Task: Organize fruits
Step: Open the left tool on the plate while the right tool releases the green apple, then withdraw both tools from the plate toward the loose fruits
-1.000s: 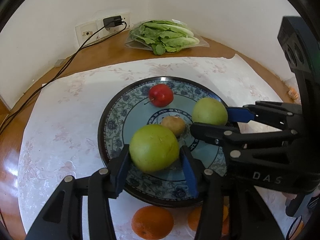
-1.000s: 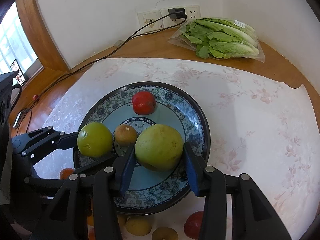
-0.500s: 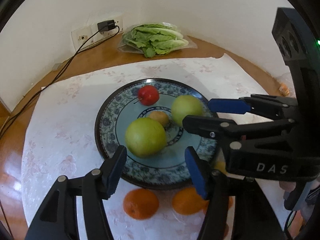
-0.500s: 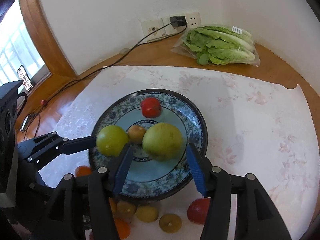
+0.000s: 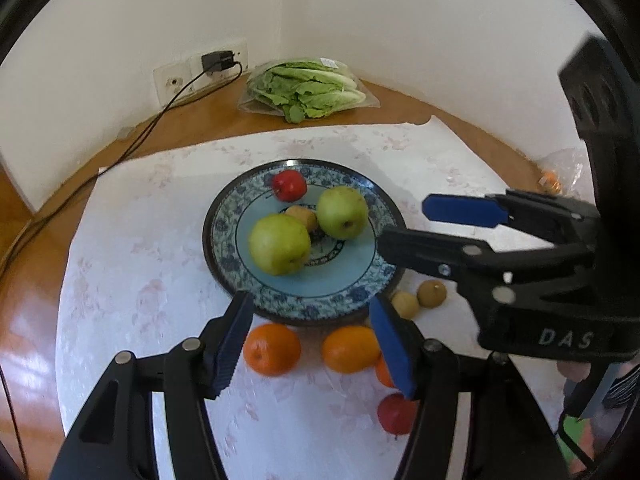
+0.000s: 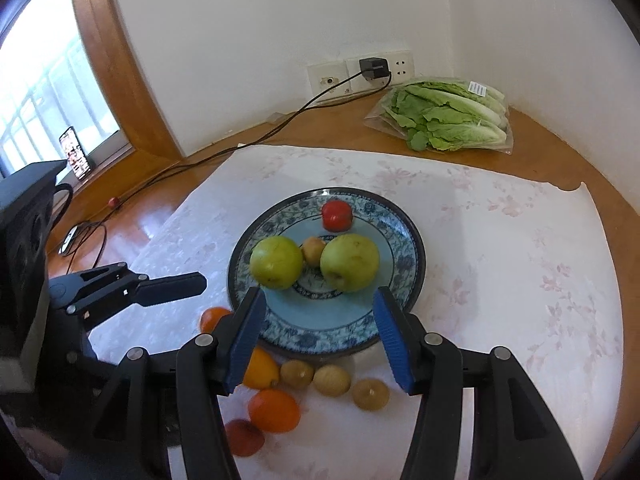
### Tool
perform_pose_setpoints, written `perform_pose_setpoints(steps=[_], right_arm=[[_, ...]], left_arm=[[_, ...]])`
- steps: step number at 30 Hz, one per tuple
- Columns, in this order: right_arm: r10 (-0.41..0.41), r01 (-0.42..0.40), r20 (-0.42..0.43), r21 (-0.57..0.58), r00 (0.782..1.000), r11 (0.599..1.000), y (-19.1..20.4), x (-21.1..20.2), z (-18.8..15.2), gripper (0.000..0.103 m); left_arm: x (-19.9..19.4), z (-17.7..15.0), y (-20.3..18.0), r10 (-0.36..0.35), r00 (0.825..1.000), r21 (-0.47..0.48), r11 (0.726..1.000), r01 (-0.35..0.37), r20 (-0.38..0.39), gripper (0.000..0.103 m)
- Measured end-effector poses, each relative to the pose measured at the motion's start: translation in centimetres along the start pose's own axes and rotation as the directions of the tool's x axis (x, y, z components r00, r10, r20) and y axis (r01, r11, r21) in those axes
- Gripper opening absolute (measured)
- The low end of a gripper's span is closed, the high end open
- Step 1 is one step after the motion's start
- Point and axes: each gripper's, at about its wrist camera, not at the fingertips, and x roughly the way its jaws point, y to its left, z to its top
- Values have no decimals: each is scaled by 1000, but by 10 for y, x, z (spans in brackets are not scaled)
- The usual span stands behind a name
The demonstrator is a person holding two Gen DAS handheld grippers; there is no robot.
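Four fruits sit on the blue patterned plate [image 5: 224,240]: two green apples [image 5: 279,245] flanking its centre (at nine and three o'clock), a red fruit [image 5: 289,185] at twelve, a small brown fruit [image 5: 302,217] between them. Both tongs, left gripper [image 5: 312,340] and right gripper [image 6: 320,338], stand wide and empty, likely freed to fetch the oranges [image 5: 272,349] and small brown fruits [image 6: 332,380] waiting off the rim at six.

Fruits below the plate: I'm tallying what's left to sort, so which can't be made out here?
- Left wrist: third orange, mostly behind the left gripper's finger.
- Right wrist: orange below the plate, partly behind the right gripper's finger.
- Right wrist: red fruit, blurred.
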Motion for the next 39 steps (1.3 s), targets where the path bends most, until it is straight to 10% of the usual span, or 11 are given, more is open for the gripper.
perform_pose_setpoints(steps=[39], right_arm=[[-28,31,-42,71,999,997,-21,-29,-67,57]], left_arm=[[-5,-35,25,83,997,-146,986,-83,-4,65]])
